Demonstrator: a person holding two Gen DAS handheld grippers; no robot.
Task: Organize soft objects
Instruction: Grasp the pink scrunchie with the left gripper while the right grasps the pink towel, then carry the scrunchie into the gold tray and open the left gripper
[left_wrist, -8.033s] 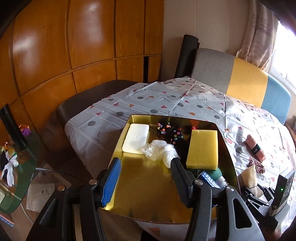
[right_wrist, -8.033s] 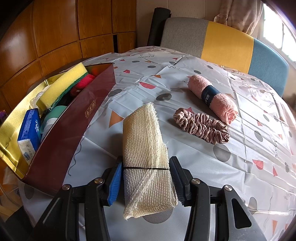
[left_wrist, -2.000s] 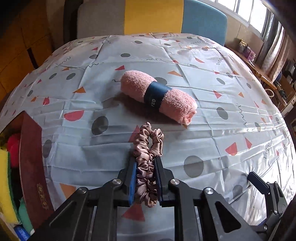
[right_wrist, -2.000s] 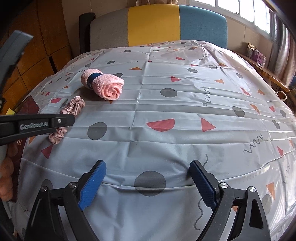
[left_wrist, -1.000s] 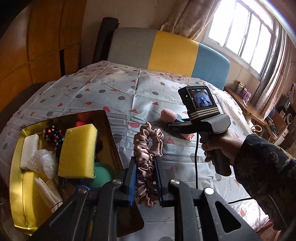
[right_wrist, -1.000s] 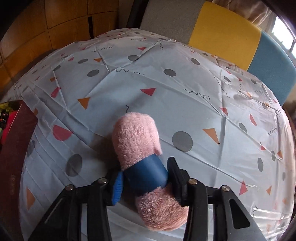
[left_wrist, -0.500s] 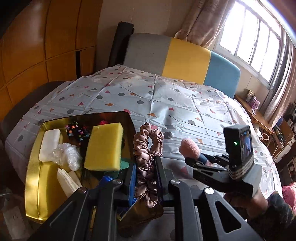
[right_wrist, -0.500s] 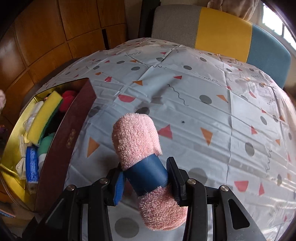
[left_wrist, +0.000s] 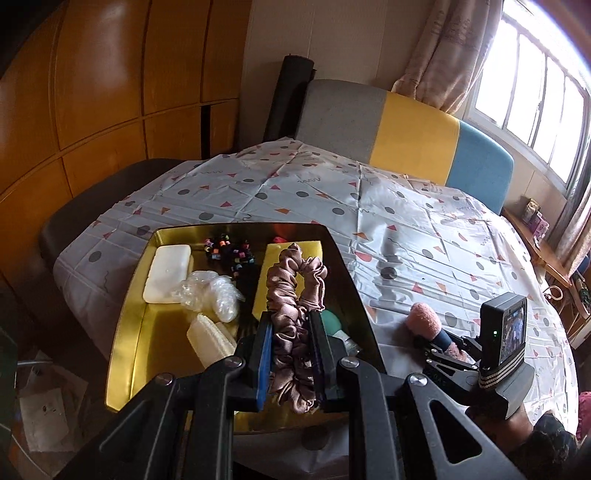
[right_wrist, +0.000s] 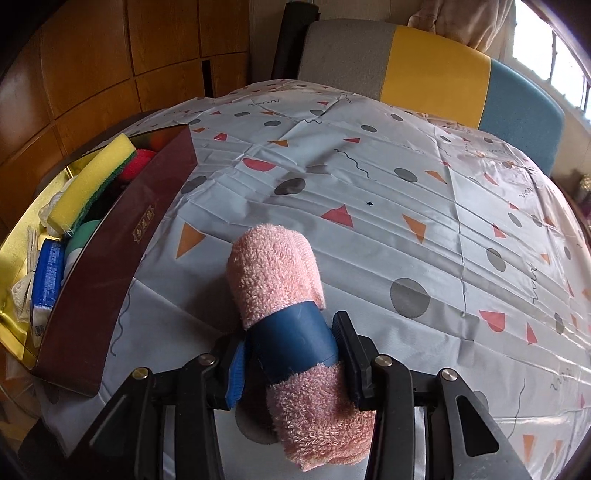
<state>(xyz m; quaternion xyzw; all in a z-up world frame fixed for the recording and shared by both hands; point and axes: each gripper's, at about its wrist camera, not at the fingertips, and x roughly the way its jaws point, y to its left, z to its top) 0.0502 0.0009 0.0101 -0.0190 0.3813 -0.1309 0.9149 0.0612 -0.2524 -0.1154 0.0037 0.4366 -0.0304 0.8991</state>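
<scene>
My left gripper (left_wrist: 291, 356) is shut on a dusty-pink satin scrunchie (left_wrist: 295, 295) and holds it above the gold-lined box (left_wrist: 129, 325). The box holds a yellow sponge (left_wrist: 291, 245), a white block (left_wrist: 167, 273), crumpled plastic (left_wrist: 210, 293), a cream mesh cloth (left_wrist: 210, 338) and beaded hair ties (left_wrist: 229, 251). My right gripper (right_wrist: 291, 363) is shut on a rolled pink towel (right_wrist: 275, 273) with a blue band (right_wrist: 293, 341), held over the tablecloth to the right of the box's maroon wall (right_wrist: 122, 243). The towel also shows in the left wrist view (left_wrist: 423, 323).
The table carries a grey cloth (right_wrist: 406, 206) with dots and triangles. A grey, yellow and blue chair (left_wrist: 406, 129) stands behind it. Wood panelling (left_wrist: 92, 92) is at left, a window (left_wrist: 535, 85) at right. Papers lie on the floor (left_wrist: 40, 413).
My left gripper has carried the scrunchie further over the box. My right gripper has lifted the pink towel and brought it nearer the box.
</scene>
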